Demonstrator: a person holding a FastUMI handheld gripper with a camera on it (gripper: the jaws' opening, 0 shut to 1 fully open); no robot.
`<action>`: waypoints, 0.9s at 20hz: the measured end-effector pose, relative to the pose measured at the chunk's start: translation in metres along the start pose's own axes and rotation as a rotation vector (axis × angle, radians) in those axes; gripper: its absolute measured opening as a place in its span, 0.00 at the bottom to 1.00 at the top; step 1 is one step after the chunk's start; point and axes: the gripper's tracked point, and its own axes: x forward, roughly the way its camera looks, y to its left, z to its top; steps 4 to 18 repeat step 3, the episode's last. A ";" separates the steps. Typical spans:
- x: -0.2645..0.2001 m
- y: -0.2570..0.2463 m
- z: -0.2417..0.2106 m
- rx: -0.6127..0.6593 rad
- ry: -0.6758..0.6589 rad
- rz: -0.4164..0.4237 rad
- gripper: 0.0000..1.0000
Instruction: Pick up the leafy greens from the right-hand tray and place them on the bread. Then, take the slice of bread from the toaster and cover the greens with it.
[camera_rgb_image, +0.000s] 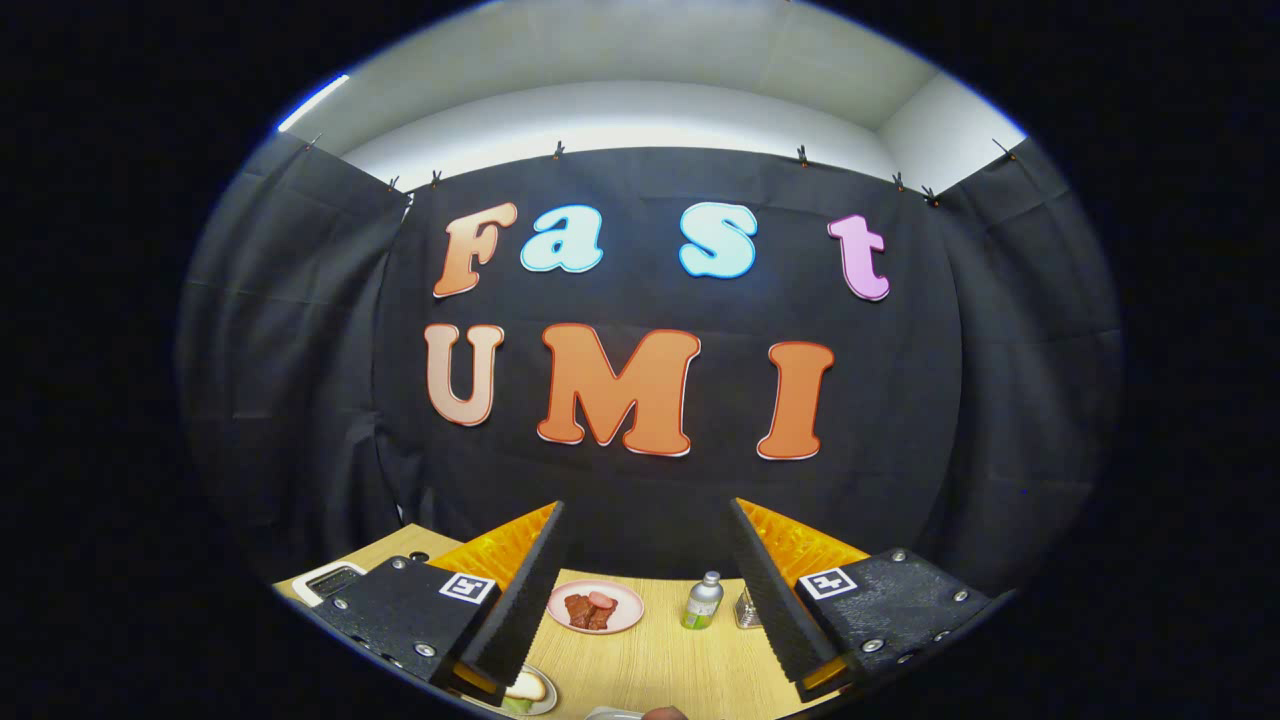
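Gripper (645, 580) held high above the table (660, 660), fingers wide apart, nothing between them but open air and tabletop below. Each finger (525, 600) is a black foam-faced wedge, ribbed along its inner edge, backed by an orange plastic shell and bolted to a black block carrying a small square marker.

Bread (527, 687) lies on a plate (545, 700) just under the left finger's base, partly covered by it; pale slice, with a sliver of green showing at its lower edge. Whether that green is the leafy greens, cannot tell.

Toaster (330, 580) sits outside the left finger, white with a dark slot; too little shows to tell what is in it.

Between the fingers, further off: a round pink plate (615, 608) with reddish-brown meat slices (590, 610), touching one another. To its right, near the right finger, a small bottle (703, 600), upright, grey cap, green label. Just beside it, against the right finger's inner face, a clear glass-like item (745, 608), half hidden.

Table is light wood grain, smooth. A rounded brown shape (665, 713) at the near edge, too cut off to tell.
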 end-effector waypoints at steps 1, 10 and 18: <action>-0.002 -0.001 0.008 -0.005 -0.022 -0.004 0.95; -0.004 0.000 0.018 -0.010 -0.051 -0.006 0.95; -0.004 0.000 0.018 -0.010 -0.051 -0.006 0.95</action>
